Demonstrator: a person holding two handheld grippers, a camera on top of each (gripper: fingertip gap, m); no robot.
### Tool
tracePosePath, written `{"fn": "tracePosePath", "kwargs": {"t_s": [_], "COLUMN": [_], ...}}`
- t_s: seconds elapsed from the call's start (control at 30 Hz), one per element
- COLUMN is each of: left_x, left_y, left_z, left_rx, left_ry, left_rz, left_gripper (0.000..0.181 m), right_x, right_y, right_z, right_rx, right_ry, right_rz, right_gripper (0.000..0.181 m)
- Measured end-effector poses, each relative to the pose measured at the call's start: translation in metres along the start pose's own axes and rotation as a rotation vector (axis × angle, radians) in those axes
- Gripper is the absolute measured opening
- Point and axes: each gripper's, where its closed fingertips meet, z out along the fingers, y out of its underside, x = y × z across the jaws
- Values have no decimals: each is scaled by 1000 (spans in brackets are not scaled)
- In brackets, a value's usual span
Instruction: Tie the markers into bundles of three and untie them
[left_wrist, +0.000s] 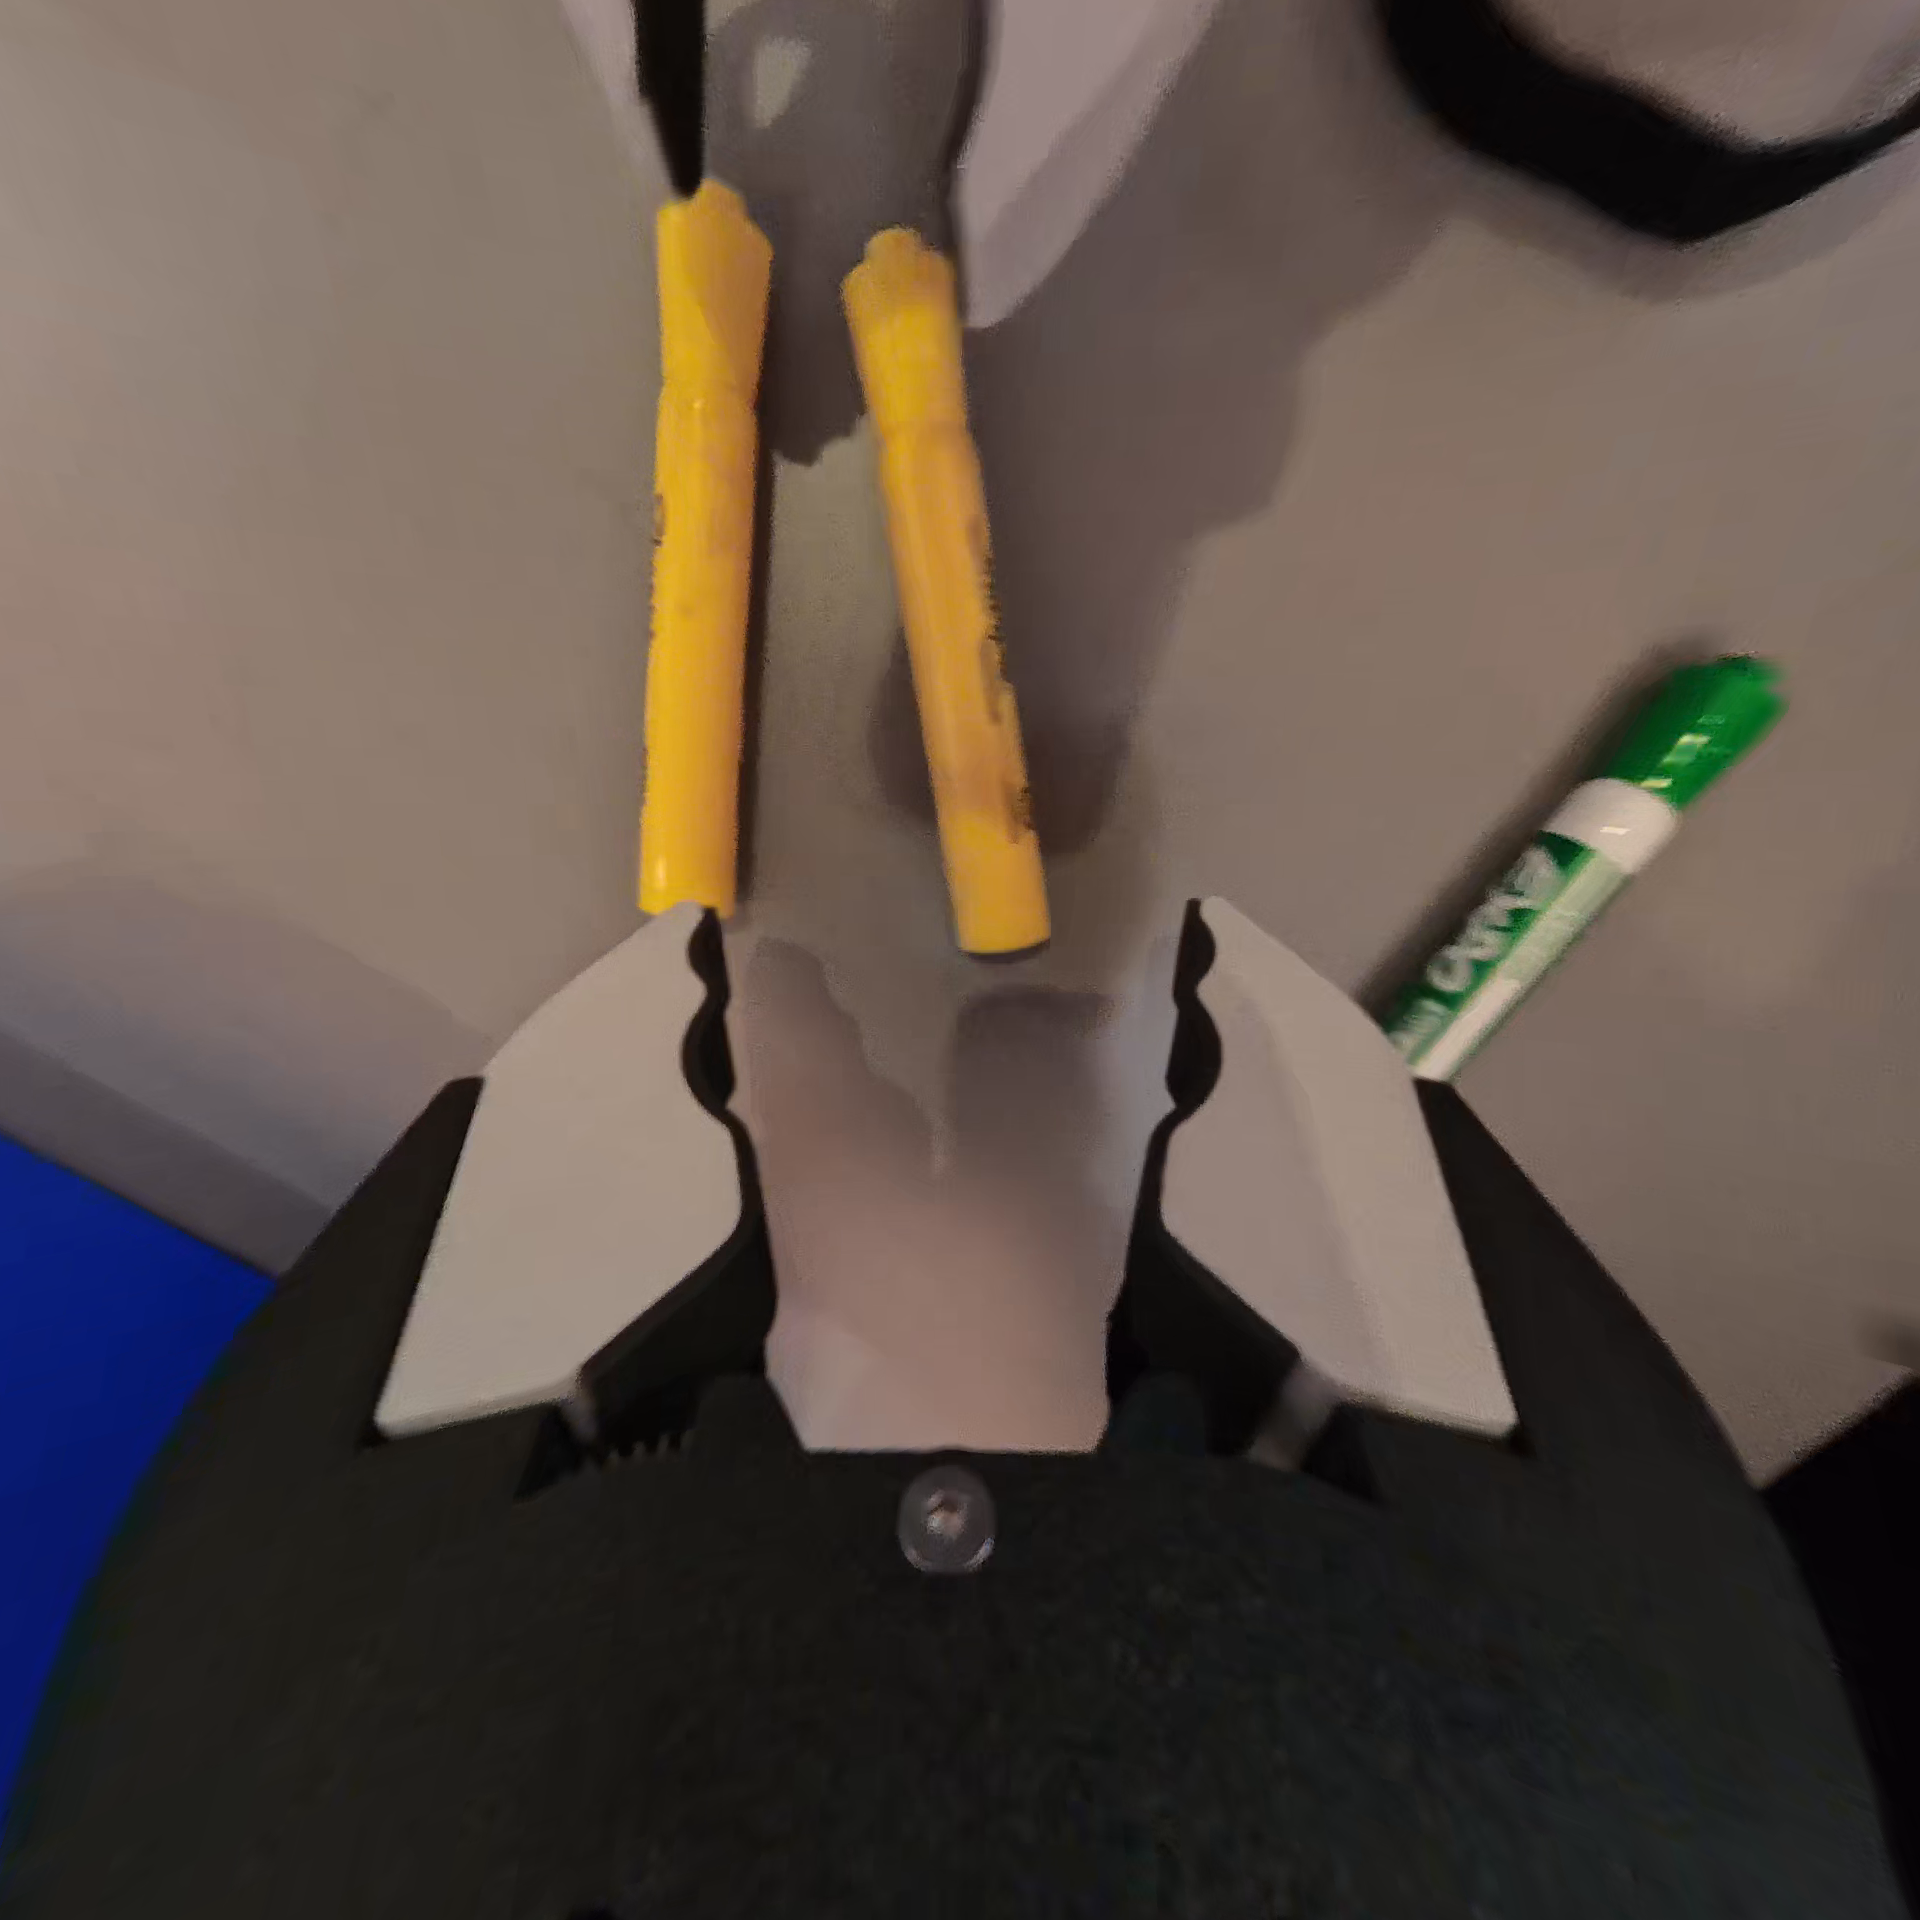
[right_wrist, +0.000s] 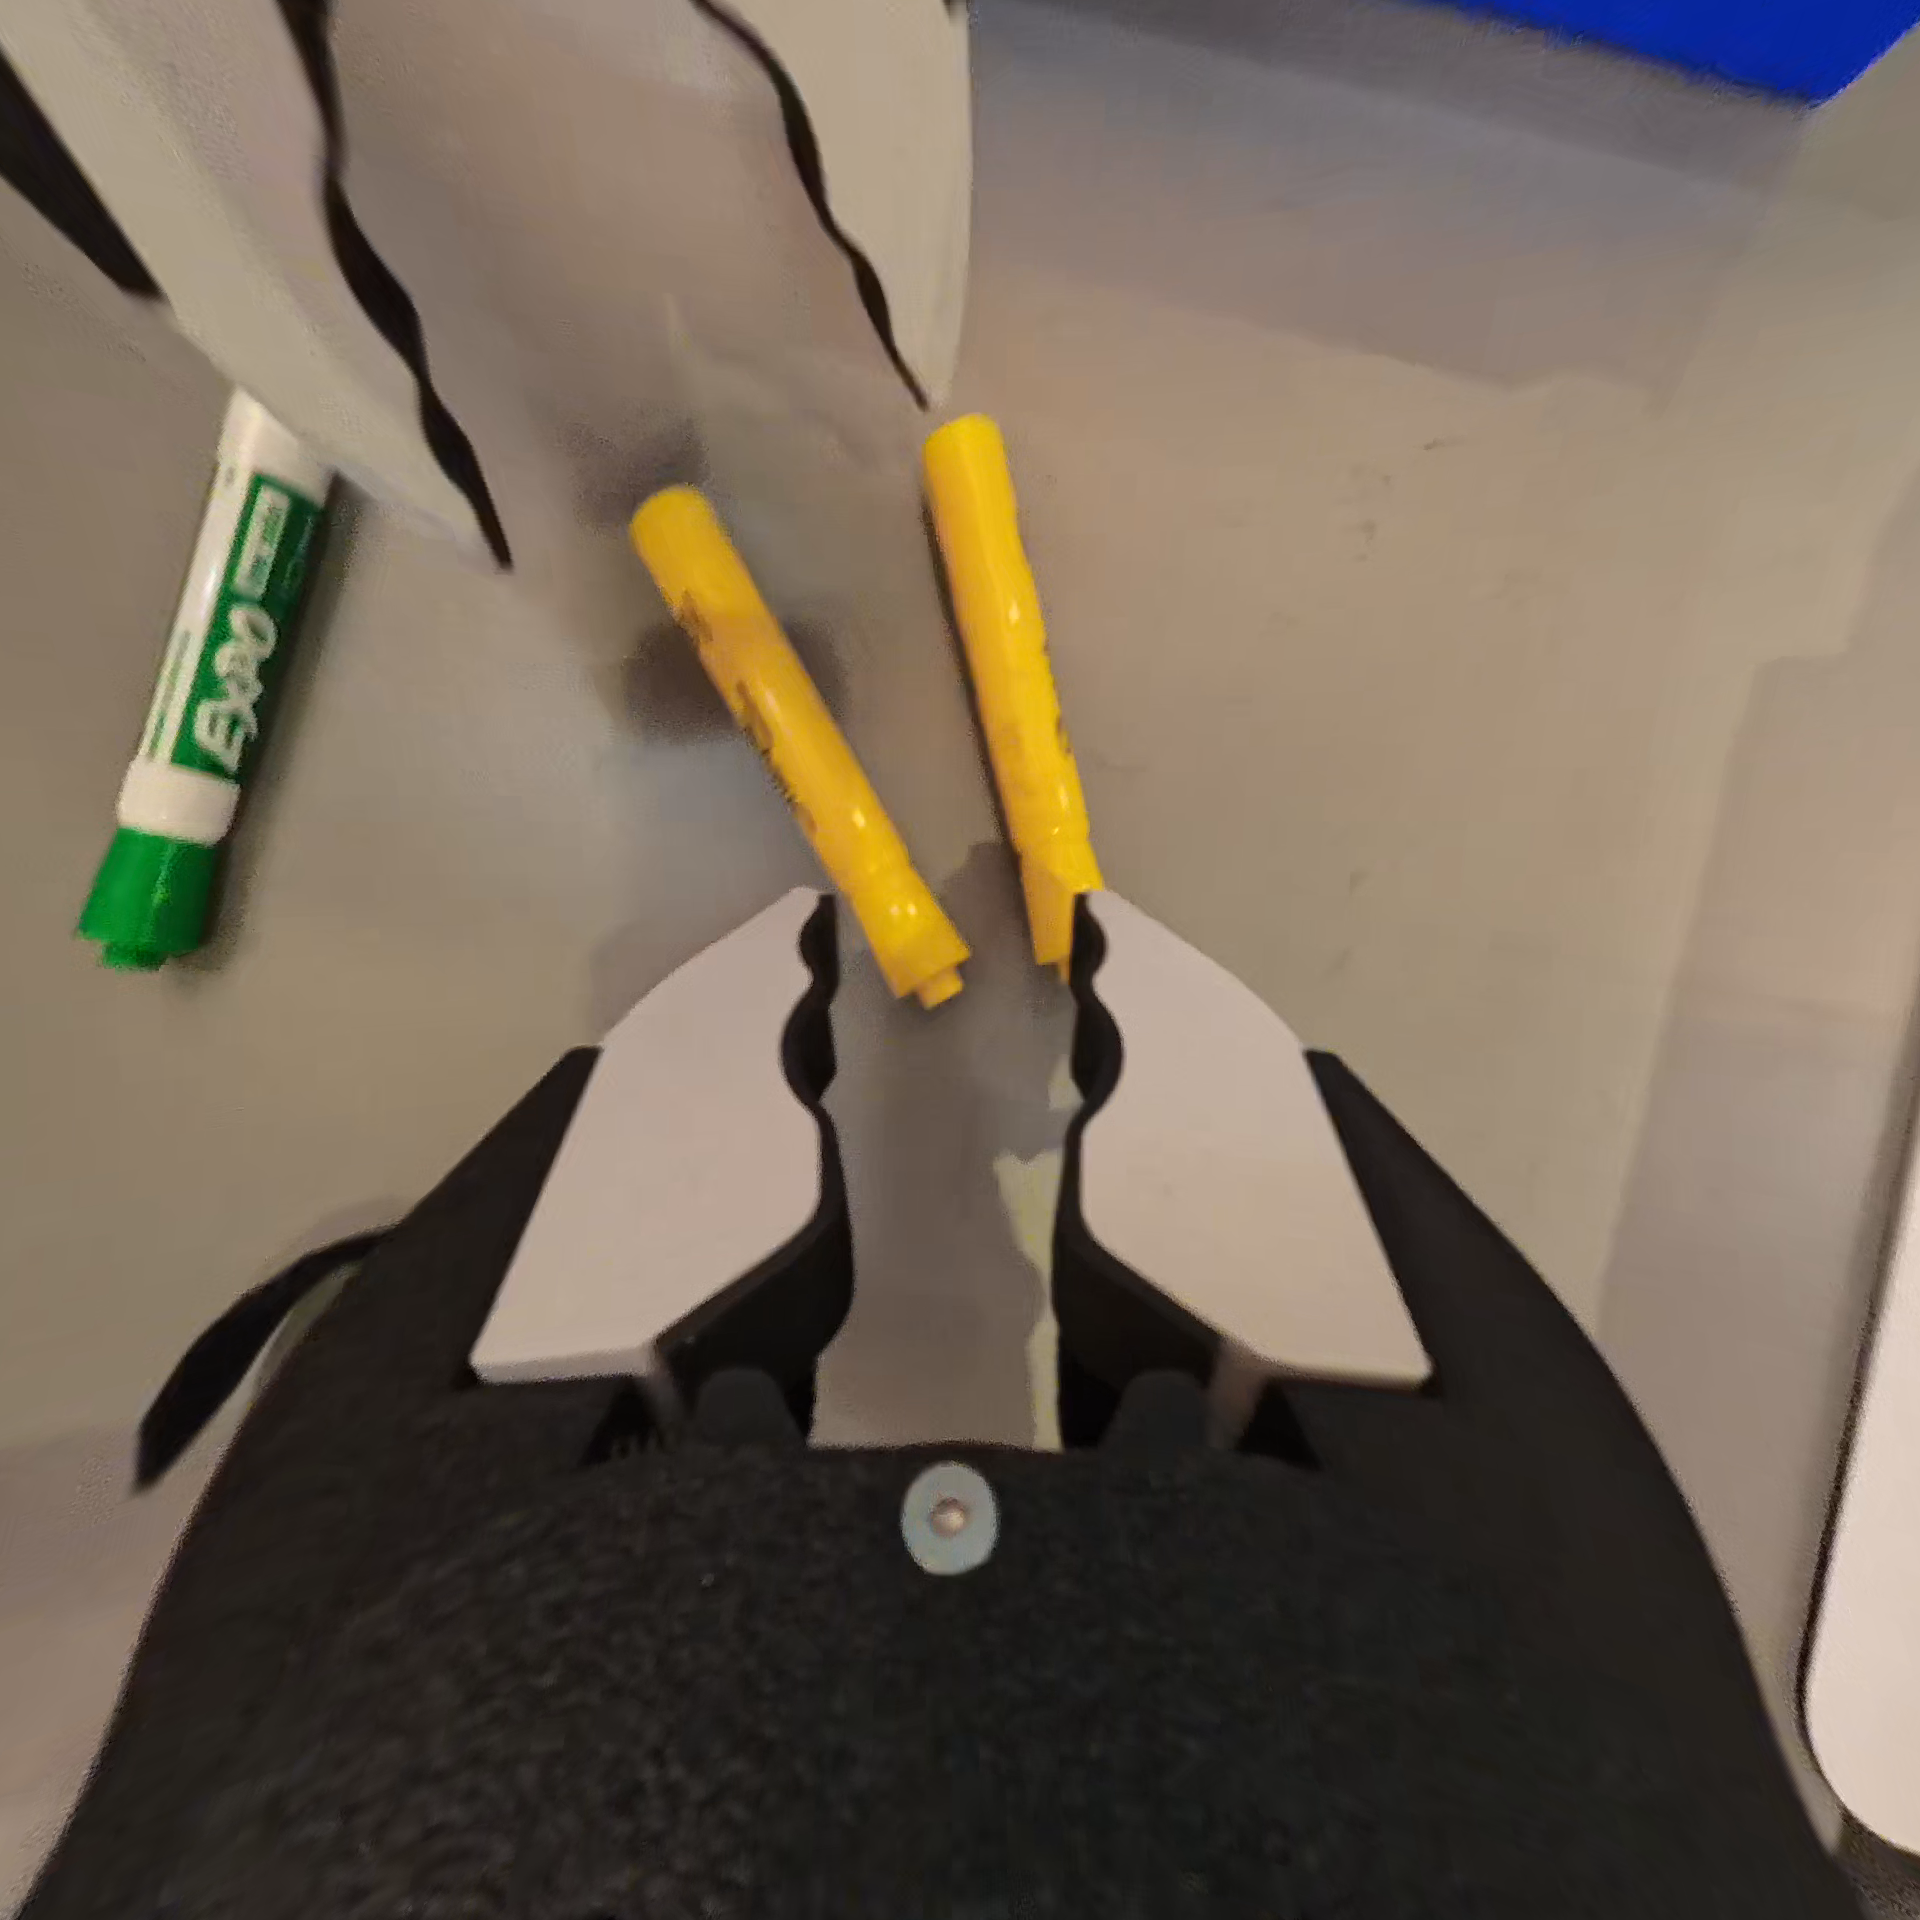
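Two yellow markers lie side by side on the grey table. One (left_wrist: 698, 540) (right_wrist: 1013, 675) runs from my left gripper's left fingertip to my right gripper's right fingertip. The other (left_wrist: 940, 592) (right_wrist: 790, 727) lies slanted beside it, its ends pointing into the gaps of both grippers. A green and white marker (left_wrist: 1590, 862) (right_wrist: 208, 686) lies apart to the side. My left gripper (left_wrist: 951, 914) is open and empty. My right gripper (right_wrist: 956, 904) is open and empty and faces it. Each gripper shows at the top of the other's view.
A black strap (left_wrist: 1621, 156) (right_wrist: 239, 1340) lies on the table near the right gripper. A blue surface (left_wrist: 104, 1351) (right_wrist: 1662, 31) borders the table behind the left gripper. A white rounded object (right_wrist: 1870, 1558) stands at the right edge. Between my right fingertips and the black strap (left_wrist: 1621, 156) there is roughly 11 cm.
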Motion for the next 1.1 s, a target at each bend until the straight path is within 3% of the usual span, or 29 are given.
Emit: {"fn": "tracePosePath", "kwargs": {"t_s": [0.07, 0.23, 0.3, 0.47, 0.8, 0.9, 1.1], "left_x": [-3, 6, 3, -1, -22, -25, -25], "left_y": [-1, -4, -1, 3, -7, -5, 4], "left_z": [4, 0, 0, 3, 8, 6, 18], "left_rx": [-21, 17, 11, 9, 3, 17, 17], "left_ry": [8, 101, 96, 103, 32, 51, 79], "left_rz": [15, 46, 51, 53, 113, 69, 49], "left_gripper": [88, 94, 94, 94, 87, 83, 74], "right_x": [8, 0, 5, -12, -16, -13, -12], "right_y": [-7, 21, 15, 17, 22, 27, 45], "right_z": [1, 32, 33, 35, 29, 20, -4], "right_rx": [74, -49, 3, -17, -43, -87, -123], "right_ry": [103, 39, 53, -2, 78, 143, 291], "right_rz": [-8, -30, -9, 0, -4, 31, 47], "right_gripper": [69, 91, 82, 37, 37, 50, 12]}}
